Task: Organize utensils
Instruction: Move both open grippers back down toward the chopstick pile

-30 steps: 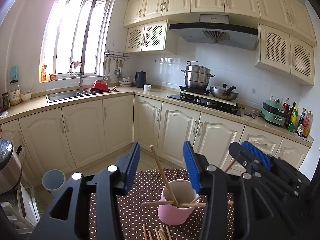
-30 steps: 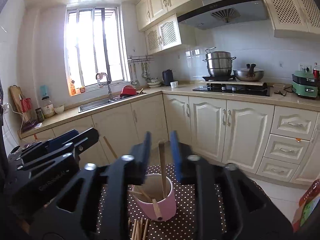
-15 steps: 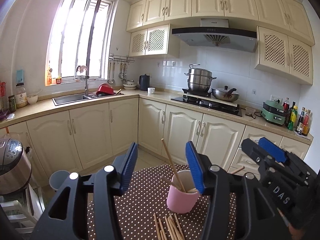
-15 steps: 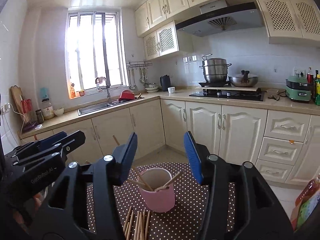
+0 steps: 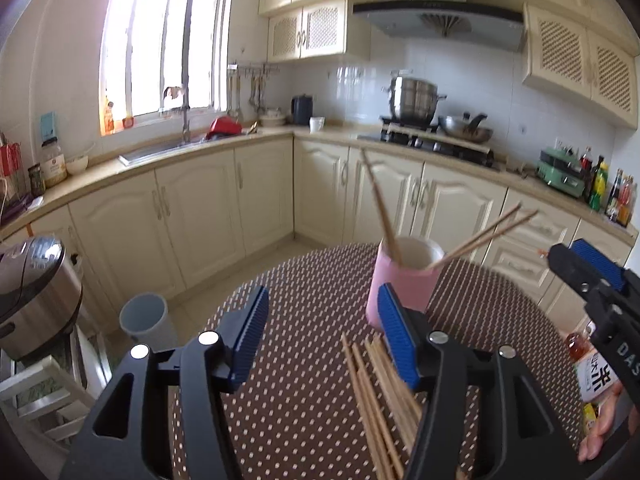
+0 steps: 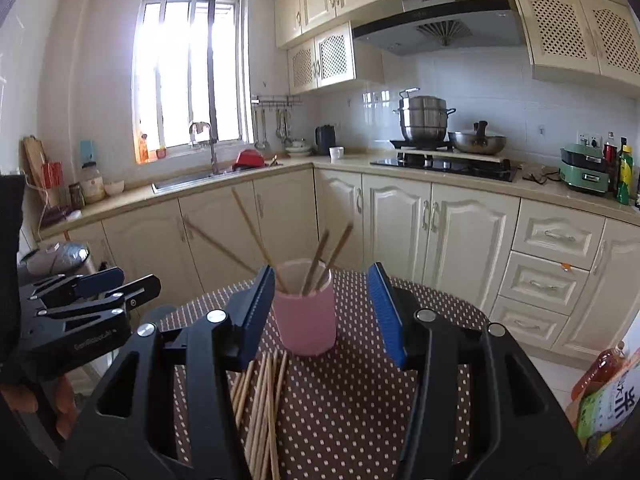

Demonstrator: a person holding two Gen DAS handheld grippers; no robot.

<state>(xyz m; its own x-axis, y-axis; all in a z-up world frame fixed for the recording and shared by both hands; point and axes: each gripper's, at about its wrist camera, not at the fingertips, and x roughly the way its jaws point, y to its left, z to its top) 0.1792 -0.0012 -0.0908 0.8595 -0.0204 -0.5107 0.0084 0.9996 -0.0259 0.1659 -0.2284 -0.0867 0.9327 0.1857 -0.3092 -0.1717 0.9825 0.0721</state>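
A pink cup (image 5: 404, 284) (image 6: 306, 316) stands on a brown dotted tablecloth (image 5: 304, 380) with several wooden chopsticks leaning in it. More loose chopsticks (image 5: 380, 392) (image 6: 262, 396) lie on the cloth in front of it. My left gripper (image 5: 325, 338) hovers over the cloth left of the cup, its jaws opening with nothing between them. My right gripper (image 6: 321, 315) is open just short of the cup, which shows between its blue pads untouched. Each gripper appears at the edge of the other's view: the right gripper (image 5: 592, 280), the left gripper (image 6: 88, 292).
A grey bin (image 5: 146, 320) and a rice cooker (image 5: 32, 292) stand on the floor side to the left of the table. A bottle and a packet (image 6: 604, 392) sit at the right edge. Kitchen cabinets (image 6: 400, 232) line the far side.
Both grippers have drawn back and sunk from over the cup toward the loose chopsticks. The chopsticks now lean inside the cup. The left jaws stand wider.
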